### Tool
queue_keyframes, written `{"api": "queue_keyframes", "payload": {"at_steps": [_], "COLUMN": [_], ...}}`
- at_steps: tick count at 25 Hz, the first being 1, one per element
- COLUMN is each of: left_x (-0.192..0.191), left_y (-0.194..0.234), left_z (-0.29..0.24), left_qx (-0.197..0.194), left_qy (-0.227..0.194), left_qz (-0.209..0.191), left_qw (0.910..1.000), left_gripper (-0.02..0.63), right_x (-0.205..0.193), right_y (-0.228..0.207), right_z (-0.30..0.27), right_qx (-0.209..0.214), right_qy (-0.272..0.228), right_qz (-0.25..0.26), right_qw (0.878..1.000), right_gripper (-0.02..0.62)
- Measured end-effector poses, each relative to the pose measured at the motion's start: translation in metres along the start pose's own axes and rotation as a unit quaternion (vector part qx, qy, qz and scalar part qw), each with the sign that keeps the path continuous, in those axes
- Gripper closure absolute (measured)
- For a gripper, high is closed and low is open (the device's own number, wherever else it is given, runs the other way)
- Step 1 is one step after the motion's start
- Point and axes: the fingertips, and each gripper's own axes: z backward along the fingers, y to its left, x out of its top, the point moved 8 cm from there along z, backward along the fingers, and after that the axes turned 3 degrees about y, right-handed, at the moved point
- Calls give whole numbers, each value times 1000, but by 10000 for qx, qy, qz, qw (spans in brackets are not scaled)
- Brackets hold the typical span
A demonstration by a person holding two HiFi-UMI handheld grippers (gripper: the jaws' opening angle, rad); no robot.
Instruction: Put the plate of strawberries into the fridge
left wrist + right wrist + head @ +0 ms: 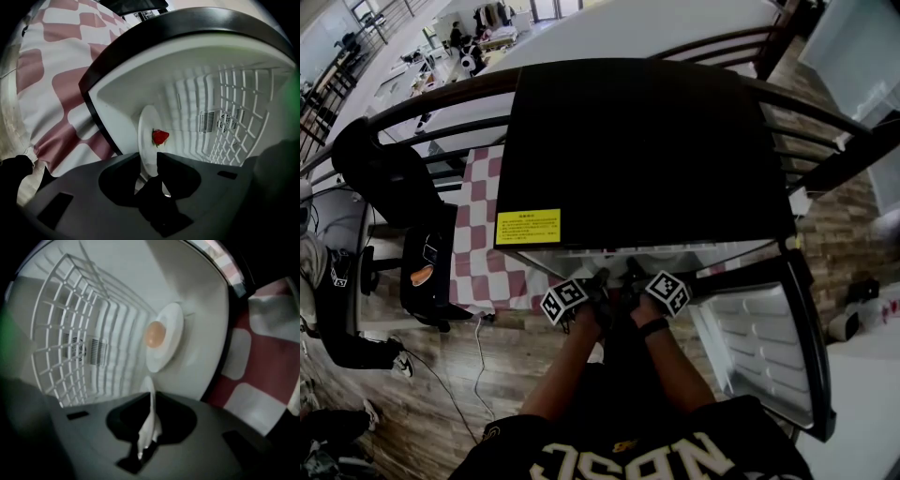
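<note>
A white plate (146, 126) with one red strawberry (160, 137) lies inside the white interior (197, 84) of the black fridge (637, 150). Its near rim stands between the jaws of my left gripper (148, 159), which are apart and not clamped on it. My right gripper (151, 397) is shut on the thin rim of the plate (169, 341), where a round piece (155, 334) looks pale orange. In the head view both grippers, left (598, 279) and right (630, 274), reach side by side into the fridge mouth; the plate is hidden there.
The fridge door (769, 347) hangs open at the right. A white wire rack (70, 324) lines the inside. The fridge stands on a red-and-white checked cloth (478, 234). A black chair (394, 178) and a person's leg (337, 319) are at the left.
</note>
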Motion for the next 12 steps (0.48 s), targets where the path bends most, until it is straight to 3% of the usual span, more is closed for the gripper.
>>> {"api": "queue_keyframes", "payload": {"at_steps": [4, 12], "left_x": [-8, -5], "left_y": [2, 3], "left_z": [5, 14], "left_qx": [-89, -252], "left_qy": [207, 222], "left_qz": [-72, -31], "left_qw": [9997, 9994], "left_gripper": [461, 445], "right_x": [-1, -1], "right_y": [-1, 2], "right_z": [-1, -4], "right_qx": [-13, -51], "right_qy": [27, -198], "right_qz": [7, 262], "right_qw": [10000, 9994], "right_gripper": [561, 561]}}
